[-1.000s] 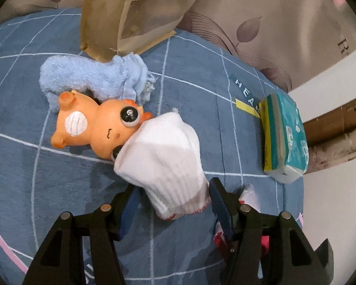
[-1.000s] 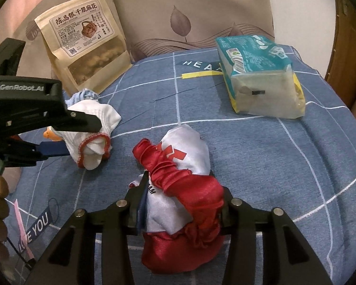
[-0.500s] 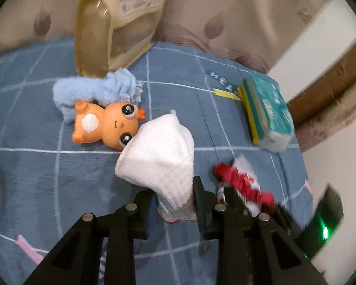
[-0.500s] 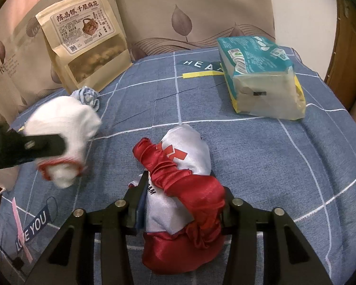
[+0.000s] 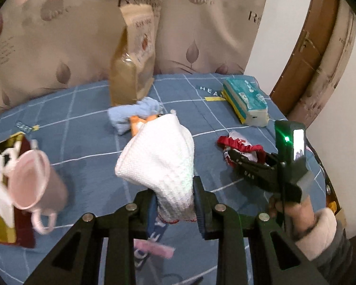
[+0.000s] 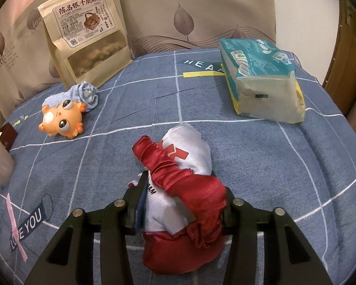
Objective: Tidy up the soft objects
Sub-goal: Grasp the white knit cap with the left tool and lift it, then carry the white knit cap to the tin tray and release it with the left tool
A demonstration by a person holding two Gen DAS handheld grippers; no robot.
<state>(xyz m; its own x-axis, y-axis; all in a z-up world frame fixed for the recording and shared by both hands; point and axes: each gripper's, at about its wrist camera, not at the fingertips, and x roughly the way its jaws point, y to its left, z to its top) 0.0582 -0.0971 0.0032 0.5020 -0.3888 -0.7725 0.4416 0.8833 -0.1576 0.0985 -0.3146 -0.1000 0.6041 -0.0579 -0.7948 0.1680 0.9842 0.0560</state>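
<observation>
My left gripper (image 5: 174,197) is shut on the cuff end of a white knitted sock (image 5: 159,156) and holds it up in the air above the blue blanket (image 5: 87,147). On that blanket rests my right gripper (image 6: 185,199), shut on a bunched red and white satin garment (image 6: 187,152). The left wrist view shows the same garment (image 5: 239,142) at the right, in the other gripper's fingers. An orange big-eyed toy (image 6: 61,121) lies at the left beside a crumpled light blue cloth (image 6: 83,95); the sock hides most of the toy in the left wrist view.
A tan snack pouch (image 6: 87,30) leans on the leaf-print pillows at the back. A teal tissue pack (image 6: 261,78) lies at the back right. A pink cup (image 5: 33,180) and a dark red bag (image 5: 23,232) sit at the left. A hand in a fleecy sleeve (image 5: 315,220) holds the right gripper.
The left gripper's fingers came together on the white sock and lifted it off the orange toy, rising and rolling so the pink cup came into view. The right gripper stayed put.
</observation>
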